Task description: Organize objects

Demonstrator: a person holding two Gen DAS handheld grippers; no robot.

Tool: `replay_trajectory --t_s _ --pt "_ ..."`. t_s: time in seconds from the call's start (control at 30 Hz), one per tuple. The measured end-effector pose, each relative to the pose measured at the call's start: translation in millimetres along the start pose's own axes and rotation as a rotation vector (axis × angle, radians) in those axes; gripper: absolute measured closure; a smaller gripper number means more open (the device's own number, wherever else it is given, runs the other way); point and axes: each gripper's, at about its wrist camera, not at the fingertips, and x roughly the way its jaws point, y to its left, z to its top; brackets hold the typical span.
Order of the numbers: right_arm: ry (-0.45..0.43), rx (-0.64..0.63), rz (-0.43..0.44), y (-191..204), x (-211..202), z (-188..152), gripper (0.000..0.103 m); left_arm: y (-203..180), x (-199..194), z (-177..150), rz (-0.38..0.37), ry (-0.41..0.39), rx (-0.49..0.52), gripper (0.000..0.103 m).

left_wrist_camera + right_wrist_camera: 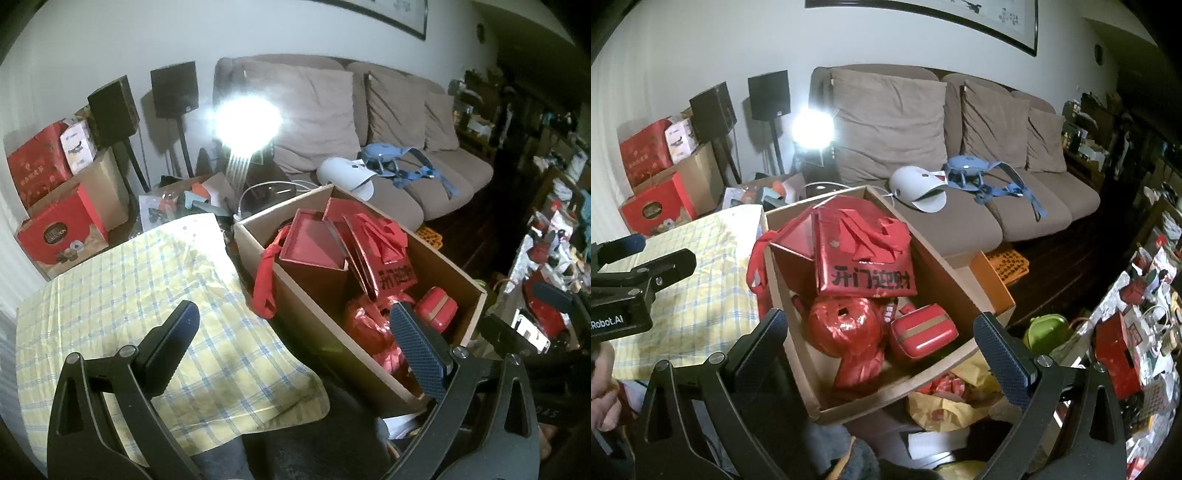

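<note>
Clutter fills a living room; two hand-held grippers hover over a cardboard box (798, 343) packed with red things. The box stands just beside a table under a yellow checked cloth (147, 295), with a brown sofa (960, 221) behind.

The left gripper (291, 332) has its jaws spread wide and holds nothing; one finger is over the cloth, the other over the box. The right gripper (879, 332) is likewise spread and empty, straddling the box's near end from above. In the right view the left gripper appears at the left edge, over the cloth.

Inside the box, counted: one red gift bag (864, 254) with black characters, leaning upright; one open red box (314, 247) beside it, its ribbon handle (264, 284) draped over the wall; one round red foil lantern (844, 325); one small red case (921, 332) with a gold band, touching the lantern. More red foil lies beneath; how many pieces, I cannot tell.

Risks, as a judgement: the contents are crammed and overlapping, so closing on one piece may drag a neighbour along. The foil looks thin and could crush or tear in the jaws. The ribbon could snag on the wall if its box is lifted. The cloth is loose and may slide if something is set down on it.

On the sofa lie one white visor-shaped object (919, 188) and one blue strap harness (979, 177). Two black speakers (768, 96) stand at the wall.
</note>
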Motion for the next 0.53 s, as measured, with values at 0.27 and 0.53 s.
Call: replay_trajectory --t_s 0.27,0.53 --pt "0.001 -0.003 0.001 -0.3 0.9 -0.3 0.001 2.6 1.1 -1.0 -0.004 0.008 -0.009 0.0" --pt "0.006 -0.003 0.0 0.6 3.1 -2.6 0.001 5.4 1.0 -1.2 -0.003 0.006 -0.014 0.0"
